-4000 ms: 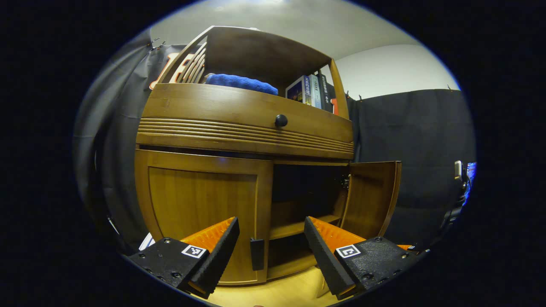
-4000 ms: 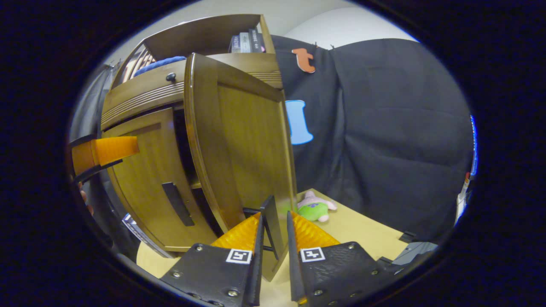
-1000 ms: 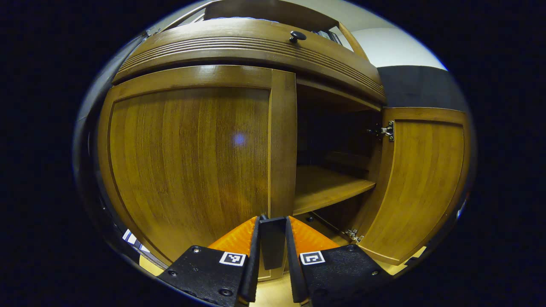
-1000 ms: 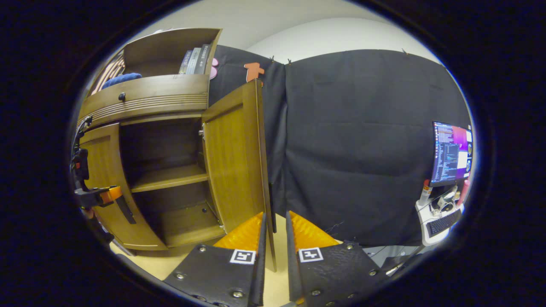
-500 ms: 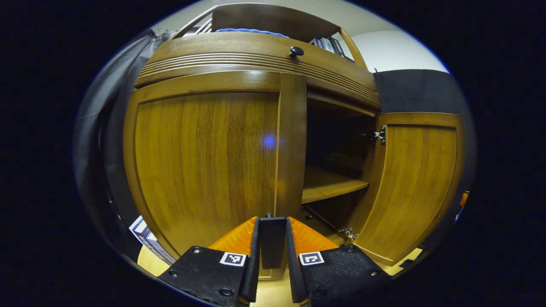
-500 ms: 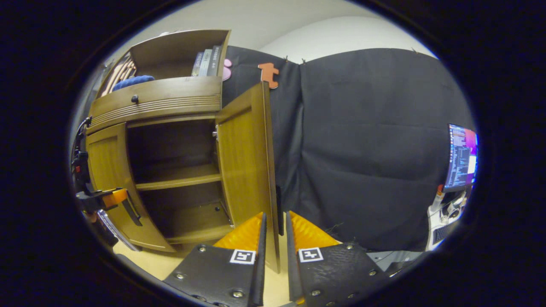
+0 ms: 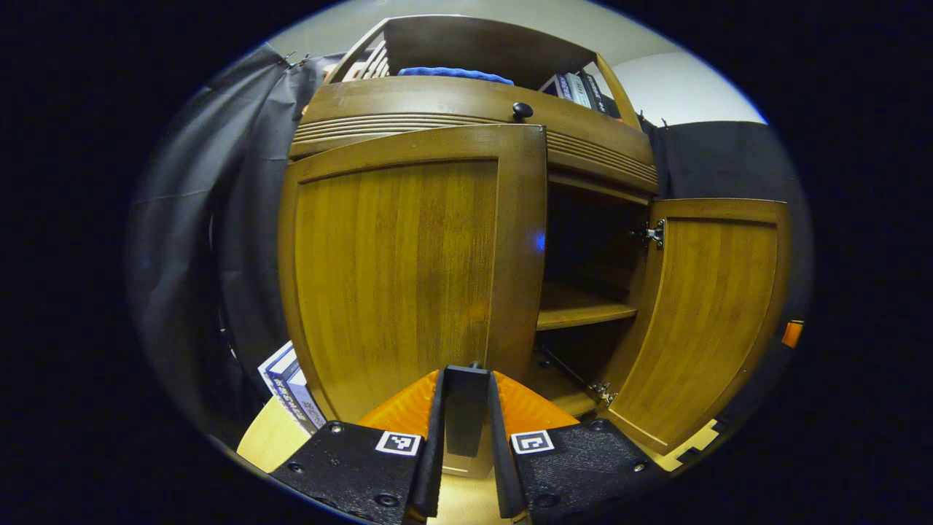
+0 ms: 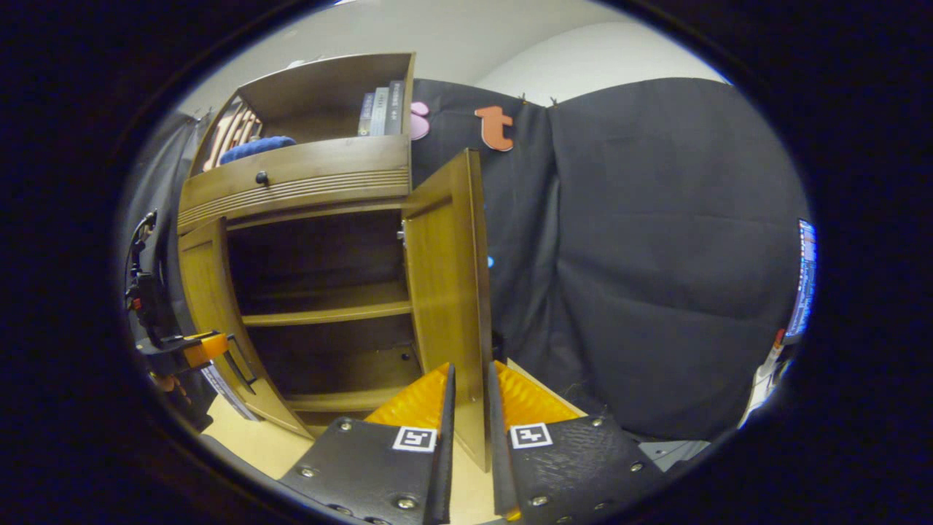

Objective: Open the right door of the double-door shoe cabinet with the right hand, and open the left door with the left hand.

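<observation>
In the left gripper view we see the left gripper (image 7: 466, 408) with its jaws pinching the dark handle (image 7: 466, 410) at the free edge of the shoe cabinet's left door (image 7: 408, 270), which stands partly swung out from the cabinet (image 7: 466, 109). Beyond that edge the interior lies open — a wooden shelf (image 7: 583, 310) crosses it, and the right door (image 7: 700, 321) hangs wide on its hinges (image 7: 651, 234). In the right gripper view the right gripper (image 8: 468, 397) has its jaws closed on the free edge of the right door (image 8: 452, 292), pressing it from both sides; its handle we cannot make out there. The left gripper (image 8: 193, 350) shows at the far left of that view, at the left door's (image 8: 208, 306) handle. A blue cloth (image 7: 452, 72) and some books (image 8: 383, 108) sit in the open upper compartment, and more books (image 7: 291, 386) stand on the floor beside the cabinet's left side.
</observation>
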`<action>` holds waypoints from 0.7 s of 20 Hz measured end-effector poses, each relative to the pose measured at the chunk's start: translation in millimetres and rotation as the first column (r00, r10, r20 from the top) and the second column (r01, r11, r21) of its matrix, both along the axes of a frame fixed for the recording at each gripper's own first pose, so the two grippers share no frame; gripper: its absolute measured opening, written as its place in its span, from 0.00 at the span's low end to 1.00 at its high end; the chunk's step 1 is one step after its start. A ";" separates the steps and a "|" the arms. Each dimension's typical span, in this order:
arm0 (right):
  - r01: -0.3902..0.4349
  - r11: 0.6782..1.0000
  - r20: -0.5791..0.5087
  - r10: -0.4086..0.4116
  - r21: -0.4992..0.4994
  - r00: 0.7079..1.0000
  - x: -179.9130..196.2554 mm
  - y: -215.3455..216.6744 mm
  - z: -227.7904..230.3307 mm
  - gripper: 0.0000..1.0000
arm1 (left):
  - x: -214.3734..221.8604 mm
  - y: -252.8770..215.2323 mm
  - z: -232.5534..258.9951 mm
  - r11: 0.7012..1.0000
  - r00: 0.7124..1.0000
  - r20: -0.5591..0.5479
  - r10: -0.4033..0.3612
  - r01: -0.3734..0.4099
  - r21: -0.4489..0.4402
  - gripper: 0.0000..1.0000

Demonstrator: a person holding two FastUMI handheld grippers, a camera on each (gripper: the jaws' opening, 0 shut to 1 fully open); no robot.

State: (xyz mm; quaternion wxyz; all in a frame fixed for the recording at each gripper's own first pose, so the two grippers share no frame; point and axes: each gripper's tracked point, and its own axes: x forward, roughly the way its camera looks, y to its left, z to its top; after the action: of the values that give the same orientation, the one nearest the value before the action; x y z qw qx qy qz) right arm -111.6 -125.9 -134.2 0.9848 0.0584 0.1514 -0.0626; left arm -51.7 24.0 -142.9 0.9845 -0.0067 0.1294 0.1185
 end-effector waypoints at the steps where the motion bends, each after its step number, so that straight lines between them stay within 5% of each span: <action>1: -0.023 1.000 0.006 0.023 0.002 1.000 0.7 4.0 1.3 0.23 | -5.6 0.7 1.1 1.000 1.000 0.001 0.017 -0.017 -0.001 0.31; 7: -0.177 0.984 0.031 0.176 0.033 0.984 19.5 38.2 8.0 0.23 | -23.1 -6.8 4.8 0.998 0.999 0.020 0.047 -0.046 -0.053 0.19; 9: -0.226 0.973 0.027 0.225 0.038 0.974 25.5 51.2 4.9 0.22 | -39.4 29.8 6.0 0.981 0.982 0.010 0.187 -0.187 0.046 0.08; 10: -0.246 0.968 0.027 0.246 0.042 0.969 28.2 57.4 3.9 0.22 | -45.3 44.4 5.6 0.974 0.975 0.011 0.223 -0.223 0.027 0.00; 12: -0.297 0.953 0.019 0.297 0.056 0.955 33.3 72.3 -0.4 0.23 | -49.9 49.8 10.9 0.969 0.971 0.016 0.239 -0.237 -0.073 0.01; 14: -0.328 0.944 0.015 0.327 0.047 0.945 39.7 81.4 -1.8 0.22 | -51.3 63.3 16.8 0.968 0.968 0.032 0.250 -0.249 -0.031 0.01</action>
State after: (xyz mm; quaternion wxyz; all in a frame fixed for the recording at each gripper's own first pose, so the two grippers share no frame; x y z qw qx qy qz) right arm -71.9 -44.6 -136.0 0.9803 0.0567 0.1570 0.1058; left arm -103.0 87.3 -126.0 0.9637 -0.0381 0.1113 0.2396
